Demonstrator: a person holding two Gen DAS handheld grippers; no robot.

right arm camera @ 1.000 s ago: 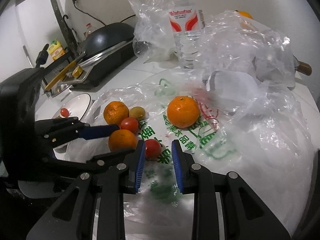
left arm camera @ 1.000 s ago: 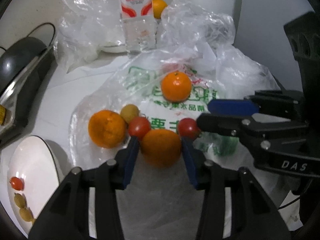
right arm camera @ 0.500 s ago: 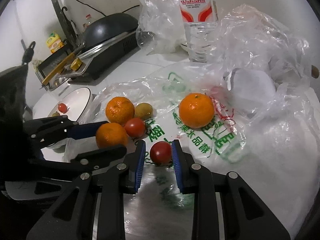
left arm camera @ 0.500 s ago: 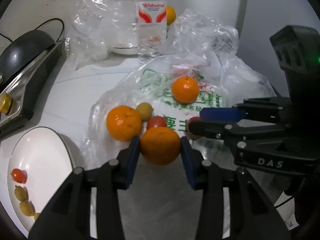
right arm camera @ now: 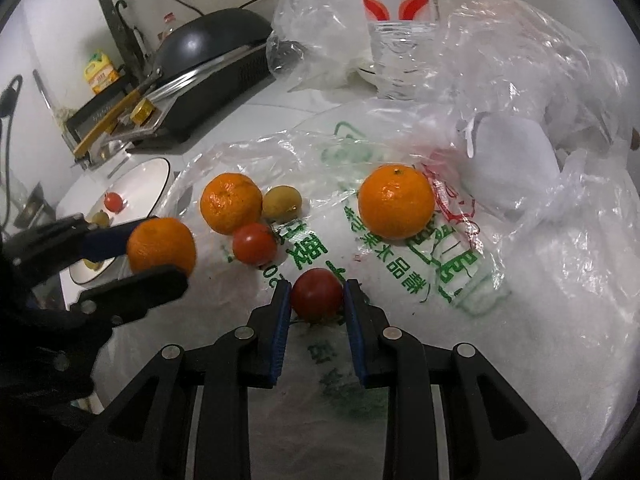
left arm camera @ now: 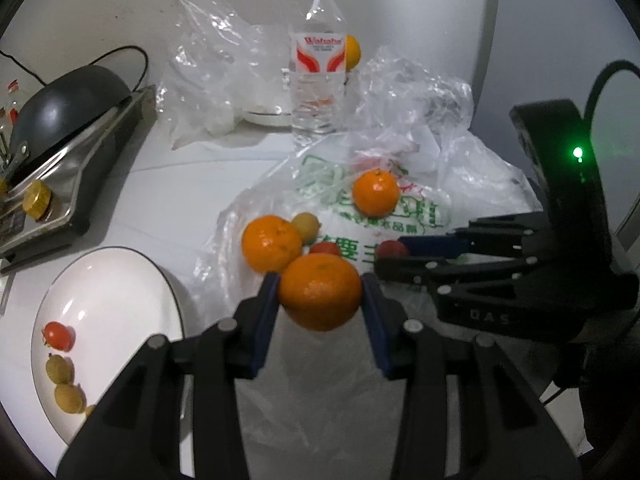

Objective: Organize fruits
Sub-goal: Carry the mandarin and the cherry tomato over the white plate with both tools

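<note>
orange mandarin [left arm camera: 320, 297] pinched in left gripper [left arm camera: 320, 302], clear of the plastic bag [left arm camera: 404, 248], likely headed for the white plate [left arm camera: 112, 300] where small fruit is already sorted. right gripper [right arm camera: 316, 300] pressed onto a cherry tomato [right arm camera: 316, 294], low on the bag. left view shows plate contents; right view shows pads [right arm camera: 280, 312] flush on tomato, plus a loose tomato [right arm camera: 254, 243].

- The left gripper [left arm camera: 320, 296] points steeply downward — its blue pads clamp an orange [left arm camera: 320, 297] from both sides.
- The right gripper [right arm camera: 316, 300] also angles down, jaws nearly together — pads pressed on a red tomato [right arm camera: 317, 294].
</note>
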